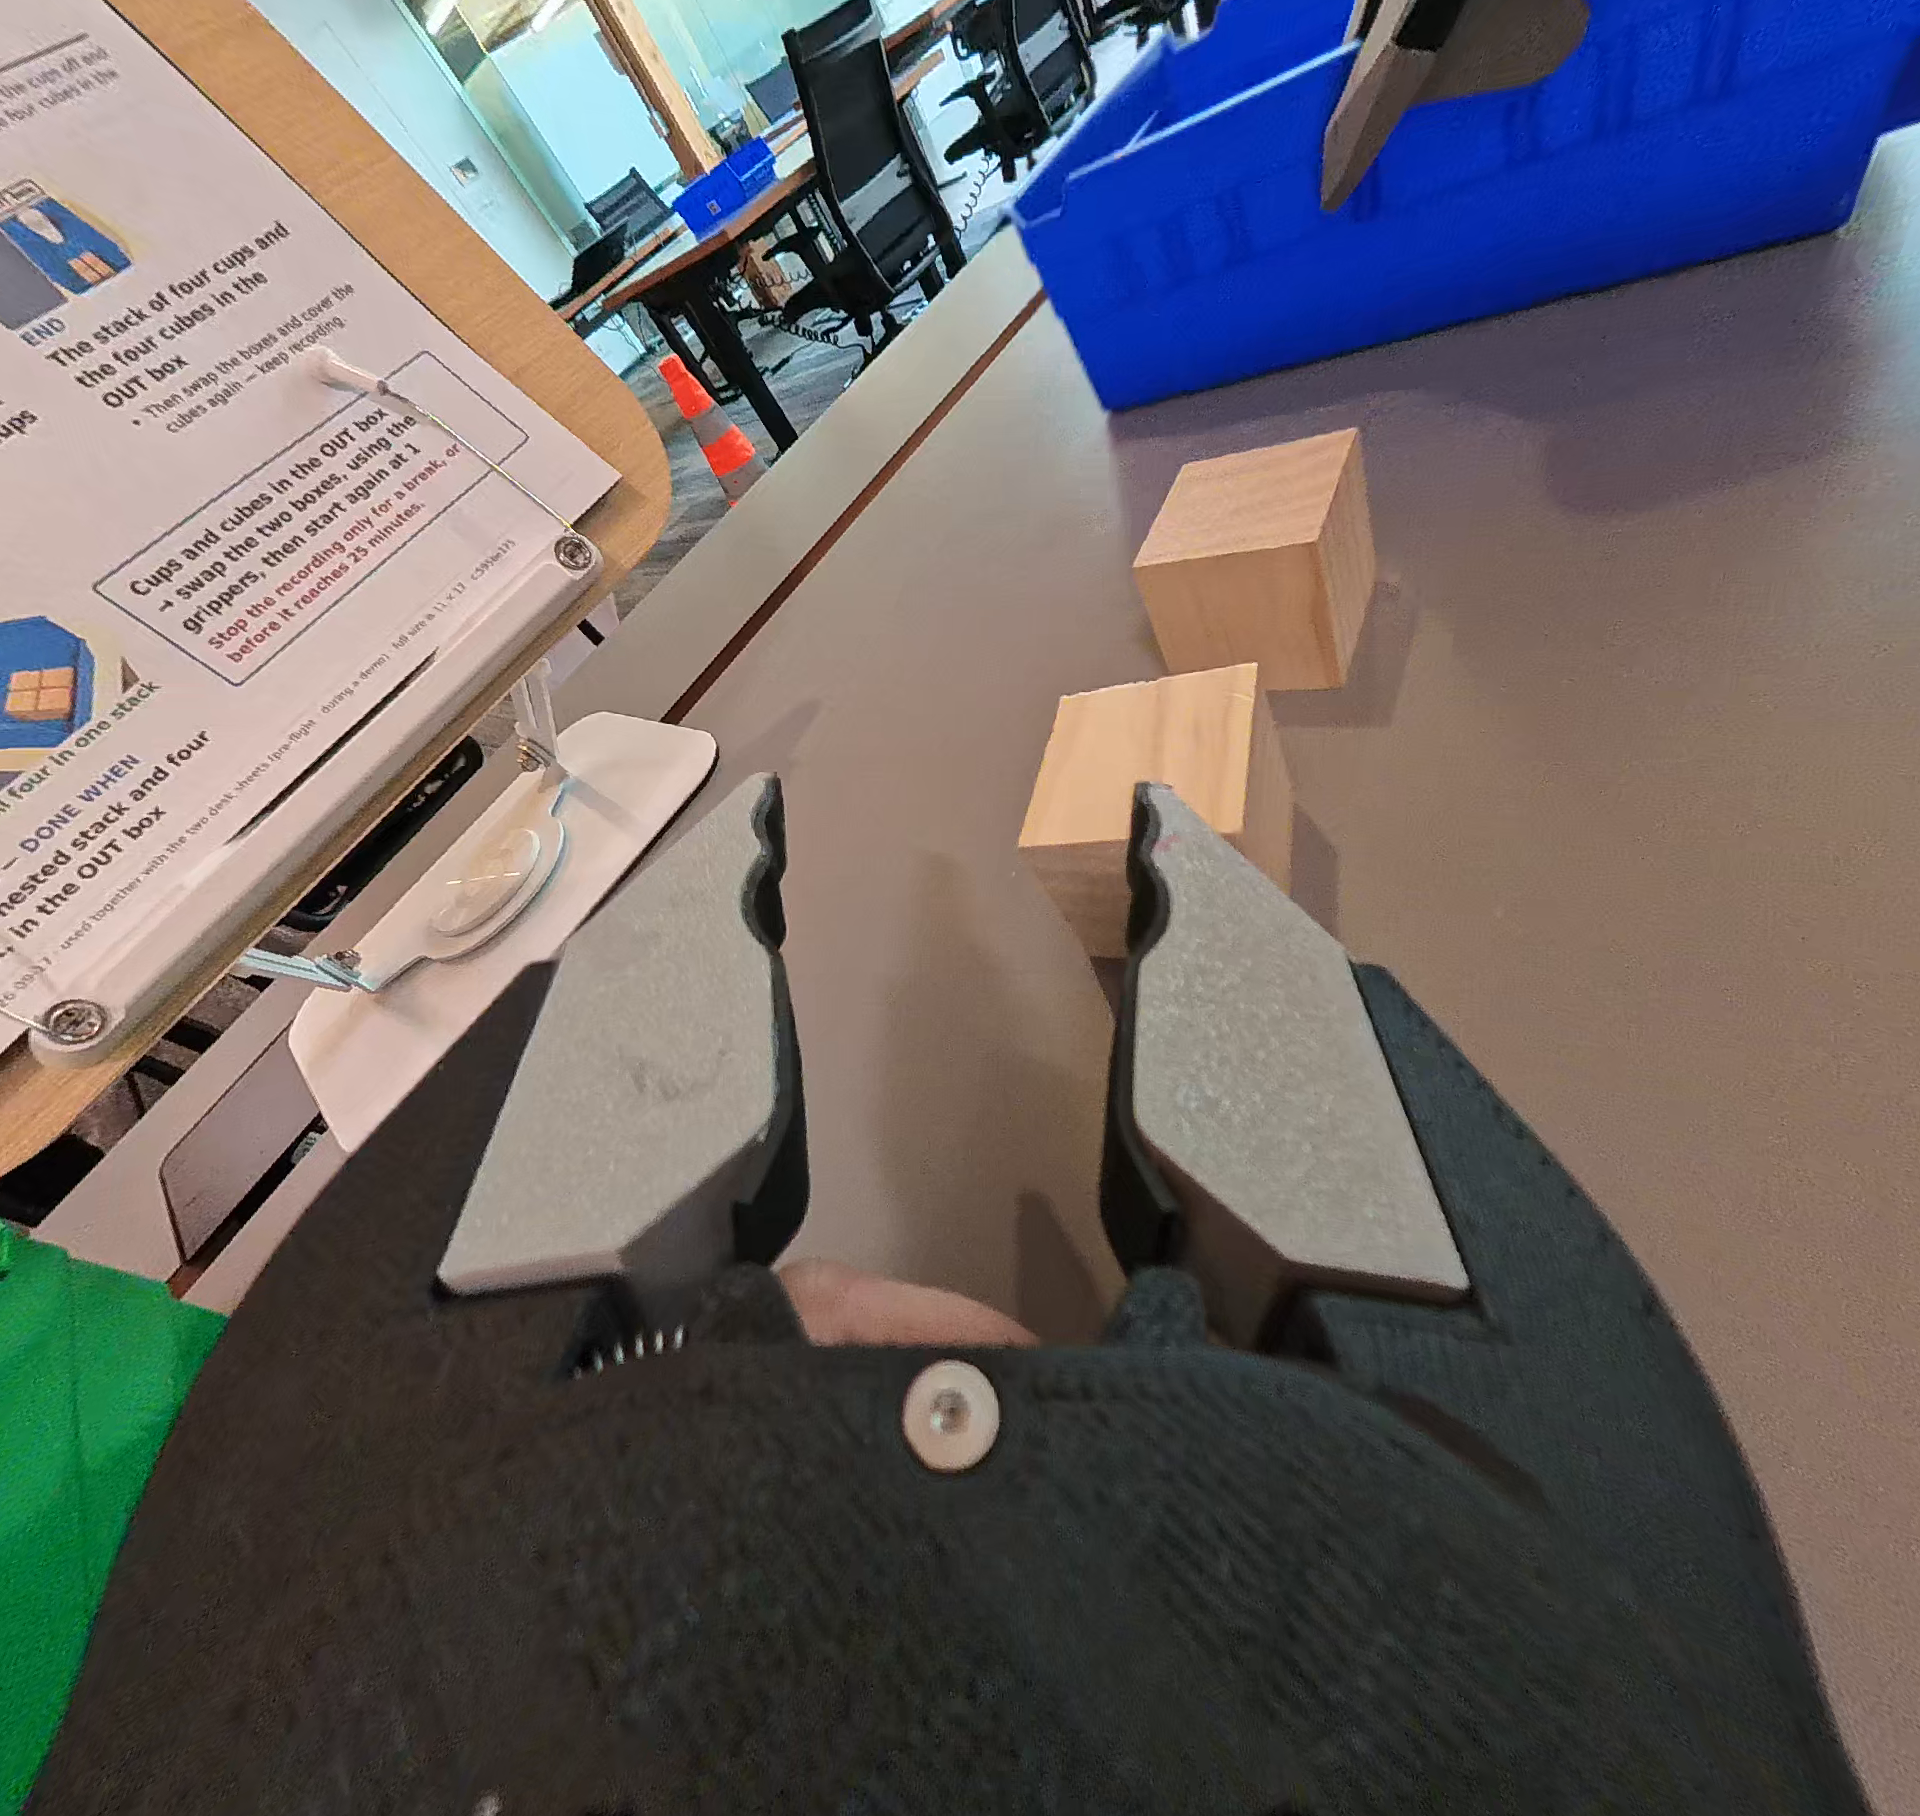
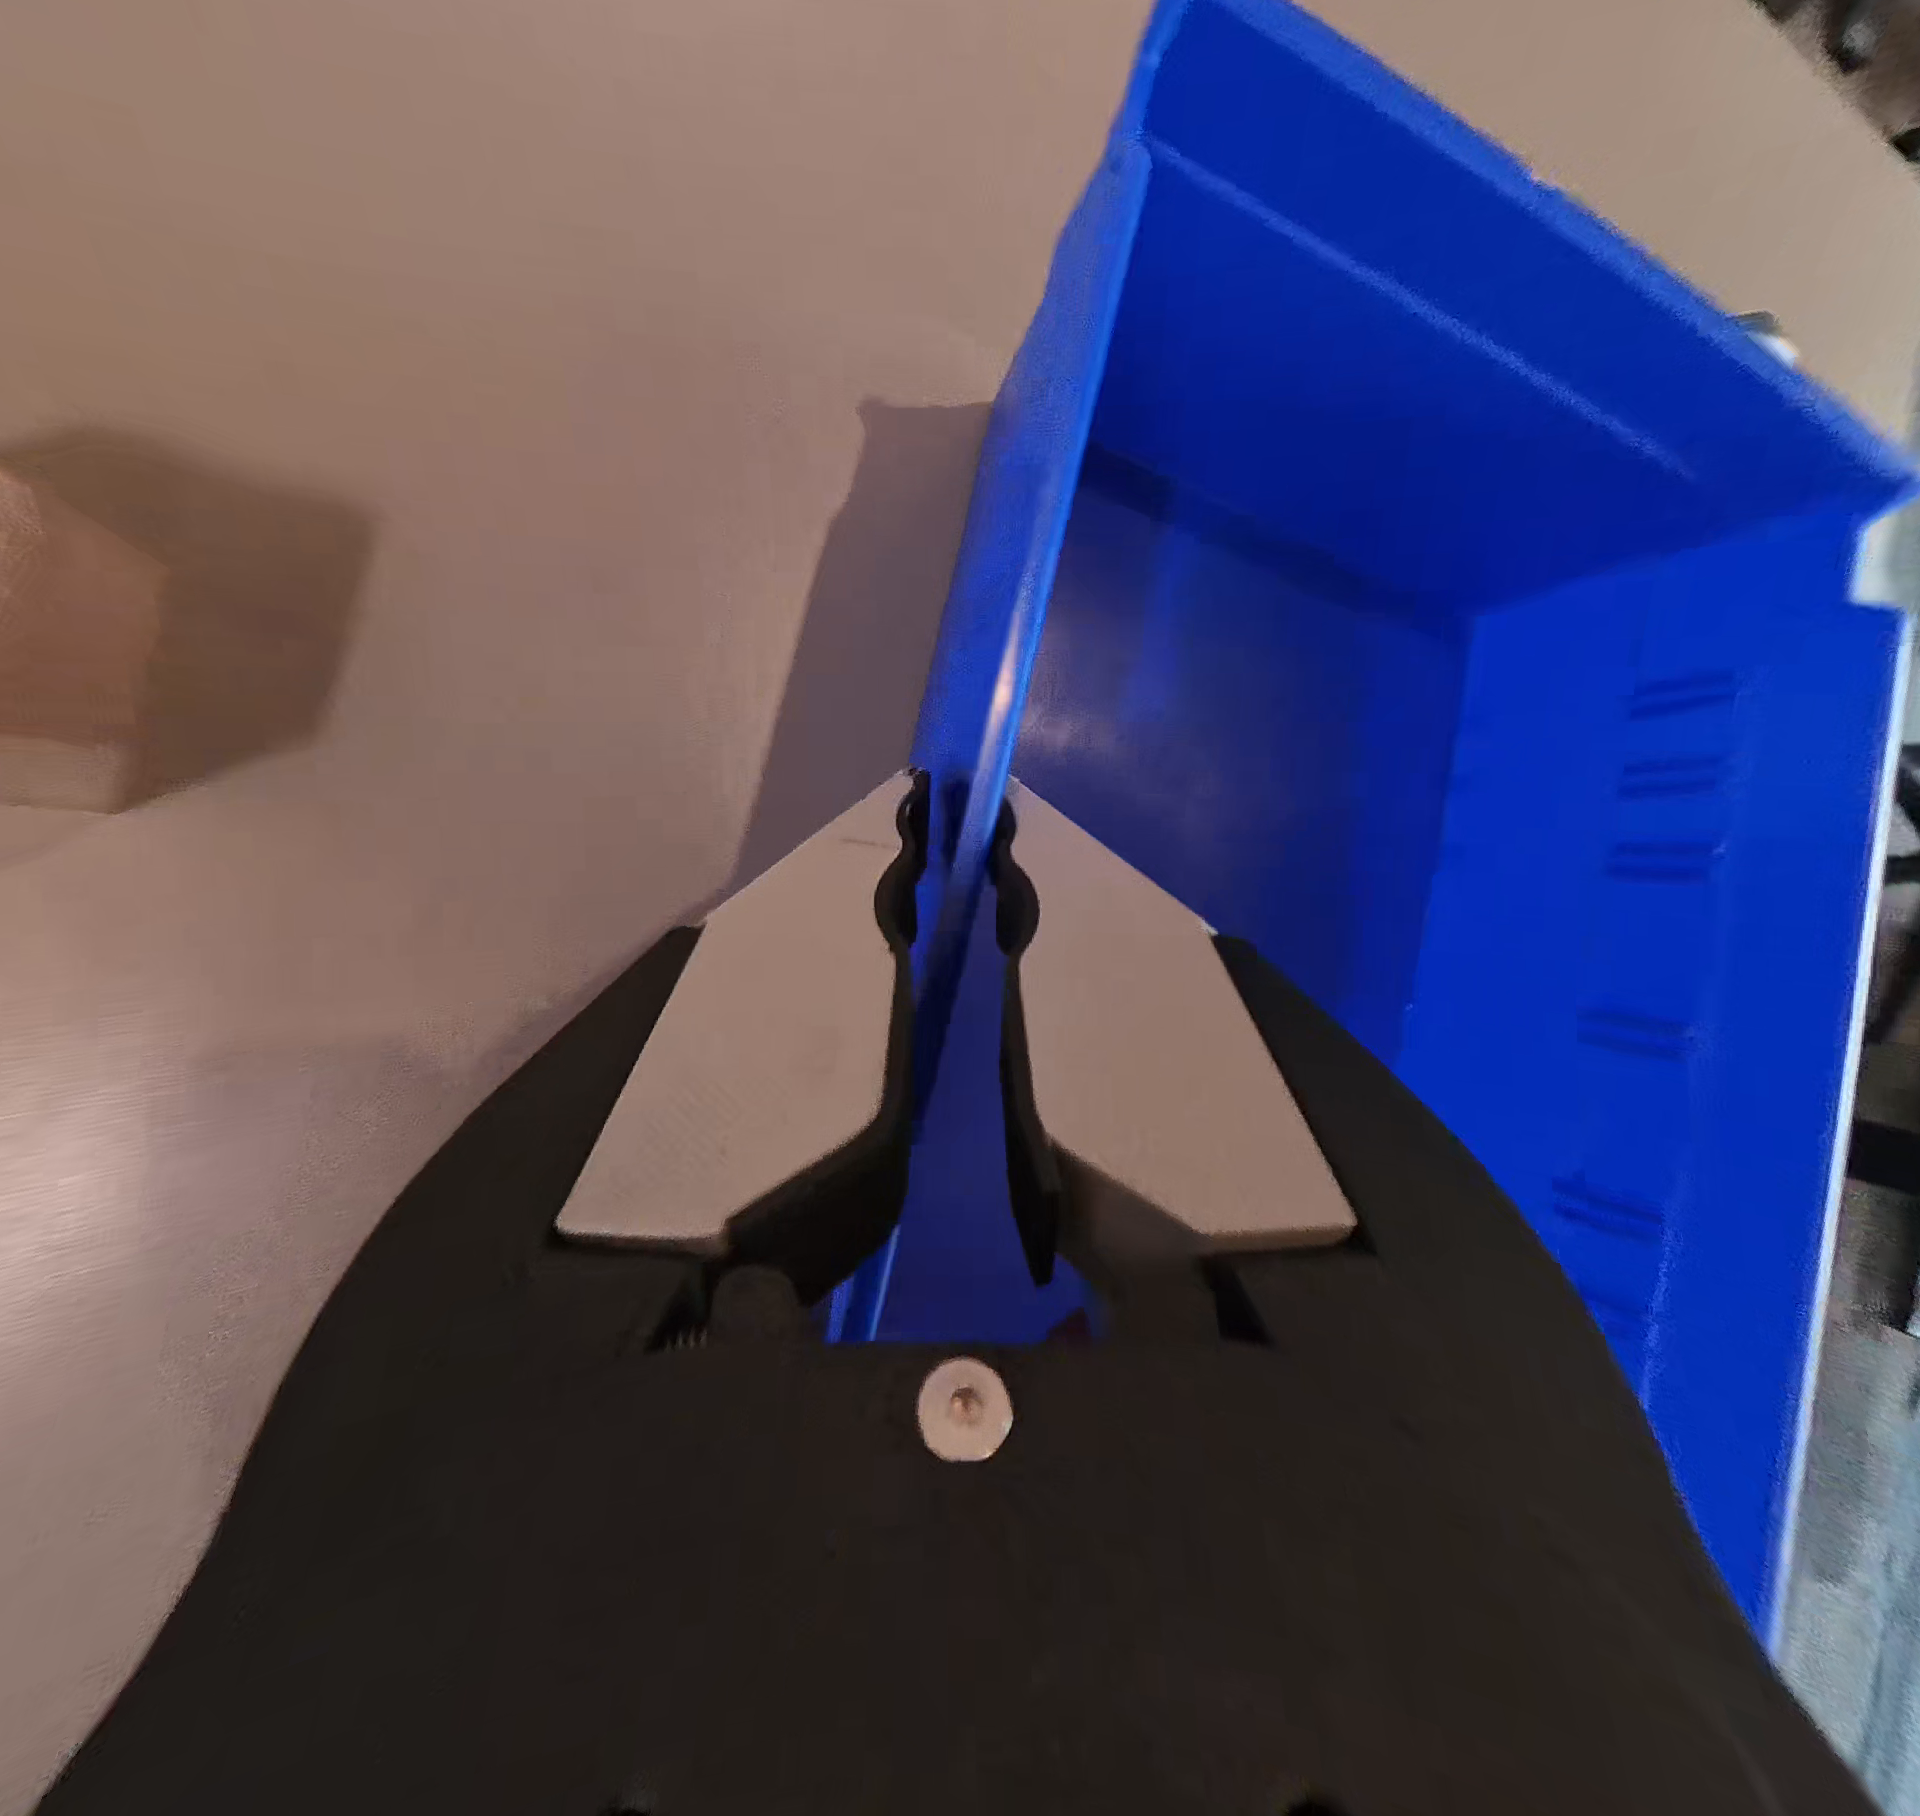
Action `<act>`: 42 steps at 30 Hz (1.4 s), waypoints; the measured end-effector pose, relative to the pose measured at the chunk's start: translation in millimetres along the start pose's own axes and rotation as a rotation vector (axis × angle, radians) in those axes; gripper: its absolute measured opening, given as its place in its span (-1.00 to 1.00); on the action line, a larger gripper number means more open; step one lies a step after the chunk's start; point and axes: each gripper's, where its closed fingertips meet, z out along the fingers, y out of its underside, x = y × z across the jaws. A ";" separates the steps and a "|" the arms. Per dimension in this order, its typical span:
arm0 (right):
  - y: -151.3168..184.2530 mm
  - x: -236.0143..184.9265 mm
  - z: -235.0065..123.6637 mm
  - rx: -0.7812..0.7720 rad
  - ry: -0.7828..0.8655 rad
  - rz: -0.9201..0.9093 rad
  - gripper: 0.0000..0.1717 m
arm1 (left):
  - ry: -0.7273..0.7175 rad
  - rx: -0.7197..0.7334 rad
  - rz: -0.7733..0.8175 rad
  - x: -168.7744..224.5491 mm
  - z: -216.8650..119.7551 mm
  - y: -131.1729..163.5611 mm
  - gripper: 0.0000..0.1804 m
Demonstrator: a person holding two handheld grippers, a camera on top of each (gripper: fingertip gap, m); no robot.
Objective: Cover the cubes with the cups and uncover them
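Table (image 1: pixel 1558 935), smooth matte grey, carries a glossy blue plastic bin (image 2: pixel 1351 519), rectangular and ribbed, whose long axis runs away from the right tool (image 2: pixel 956 831), which pinches its thin side wall. Two pale, square-edged wooden cubes (image 1: pixel 1252 561) sit near the bin, the nearer cube (image 1: pixel 1143 779) just beyond the left tool (image 1: pixel 956 831), whose fingers are spread on nothing.

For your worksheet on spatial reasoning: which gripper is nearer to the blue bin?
Right. The right gripper is clamped on the blue bin's side wall. The left gripper hangs open well short of it, beside the nearer wooden cube.
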 end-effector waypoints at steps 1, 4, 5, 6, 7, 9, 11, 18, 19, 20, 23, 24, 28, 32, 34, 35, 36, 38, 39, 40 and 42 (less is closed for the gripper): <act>1.0 7.3 -0.3 0.001 0.028 -0.007 -0.90 | 0.004 -0.009 0.004 1.1 0.6 1.9 -0.28; -3.5 18.2 -10.8 0.040 0.066 -0.051 -0.69 | 0.074 -0.045 0.008 13.3 1.3 7.9 -0.28; -9.8 17.9 -20.9 0.081 0.076 -0.056 -0.64 | 0.125 -0.063 -0.004 20.9 0.4 10.6 -0.28; -19.7 13.2 -34.5 0.144 0.072 -0.064 -0.63 | 0.166 -0.081 -0.016 26.8 -0.5 13.4 -0.28; -31.6 2.6 -50.4 0.223 0.051 -0.081 -0.59 | 0.187 -0.099 -0.025 29.7 -1.0 16.3 -0.29; -52.4 -33.6 -82.0 0.388 -0.041 -0.140 -0.56 | 0.203 -0.134 -0.039 32.1 0.2 22.1 -0.36; -57.6 -81.8 -100.3 0.492 -0.191 -0.202 -0.65 | 0.219 -0.186 -0.040 36.2 2.7 30.4 -0.47; -39.8 -147.2 -51.4 0.507 -0.400 -0.074 -0.64 | 0.236 -0.336 0.000 46.8 10.3 57.9 -0.70; -38.2 -146.7 -42.7 0.523 -0.389 -0.066 -0.64 | 0.203 -0.348 0.010 43.6 14.5 59.0 -0.67; -36.5 -145.0 -35.4 0.539 -0.380 -0.062 -0.60 | 0.183 -0.349 0.026 42.7 18.2 58.0 -0.65; -35.2 -151.4 -36.3 0.583 -0.516 -0.041 -0.34 | -0.060 -0.296 0.106 11.3 34.8 46.7 -0.79; -37.7 -154.0 -44.4 0.609 -0.583 -0.039 -0.29 | -0.144 -0.284 0.132 -1.6 38.6 43.4 -0.81; -41.1 -152.1 -56.8 0.674 -0.653 -0.051 -0.21 | 0.006 -0.301 0.006 12.3 42.0 46.4 -0.71; -40.0 -160.2 -47.5 0.677 -0.595 -0.169 -0.17 | 0.179 -0.289 -0.060 29.8 20.3 49.2 -0.45; -41.8 -166.8 -40.0 0.651 -0.593 -0.175 -0.13 | 0.192 -0.272 -0.101 29.0 13.1 48.0 -0.39; -43.6 -170.0 -36.1 0.635 -0.589 -0.165 -0.10 | 0.197 -0.249 -0.125 29.6 12.0 44.1 -0.37; -45.5 -173.9 -33.6 0.622 -0.586 -0.158 -0.08 | 0.203 -0.227 -0.143 31.1 12.9 39.1 -0.36; -50.0 -175.6 -26.8 0.596 -0.519 -0.141 -0.08 | 0.216 -0.204 -0.160 36.3 19.5 30.3 -0.32; -51.6 -174.5 -22.7 0.582 -0.473 -0.137 -0.08 | 0.226 -0.209 -0.157 39.9 24.4 28.2 -0.31; -52.2 -173.2 -18.3 0.564 -0.433 -0.133 -0.07 | 0.226 -0.224 -0.144 42.4 29.8 27.8 -0.28; -51.3 -175.0 -11.7 0.525 -0.412 -0.116 -0.14 | 0.205 -0.254 -0.113 43.8 41.5 29.0 -0.20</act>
